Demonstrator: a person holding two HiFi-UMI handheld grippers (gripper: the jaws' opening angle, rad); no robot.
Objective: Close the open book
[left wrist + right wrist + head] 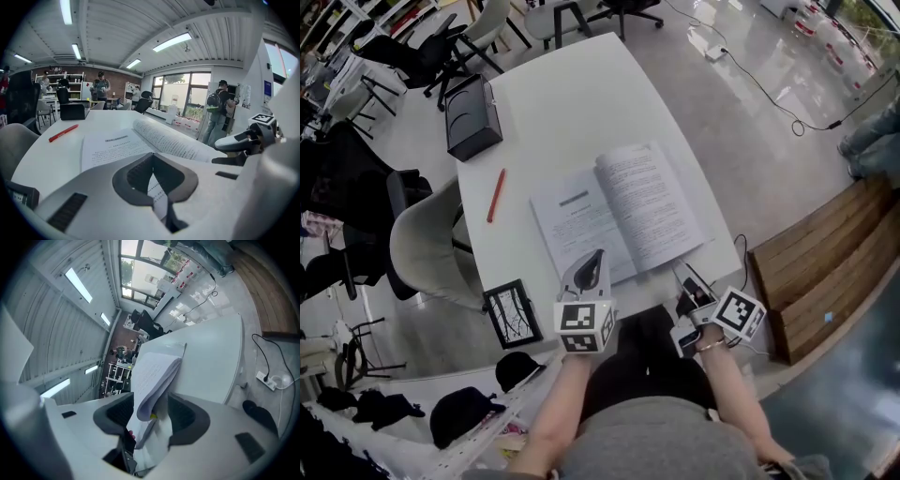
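Lying open near the white table's [572,94] front edge, the book [619,211] leaves bare tabletop beyond it. The left gripper [593,261] sits clenched at the left page's near edge; only the right gripper view shows the right gripper's [149,411] jaws spread around the right-hand pages, seemingly not pressing.

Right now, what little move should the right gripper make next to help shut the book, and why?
Probably close the right gripper on the right-hand pages. Its jaws stand apart around that stack without pressing it, and the book lies open on the table.
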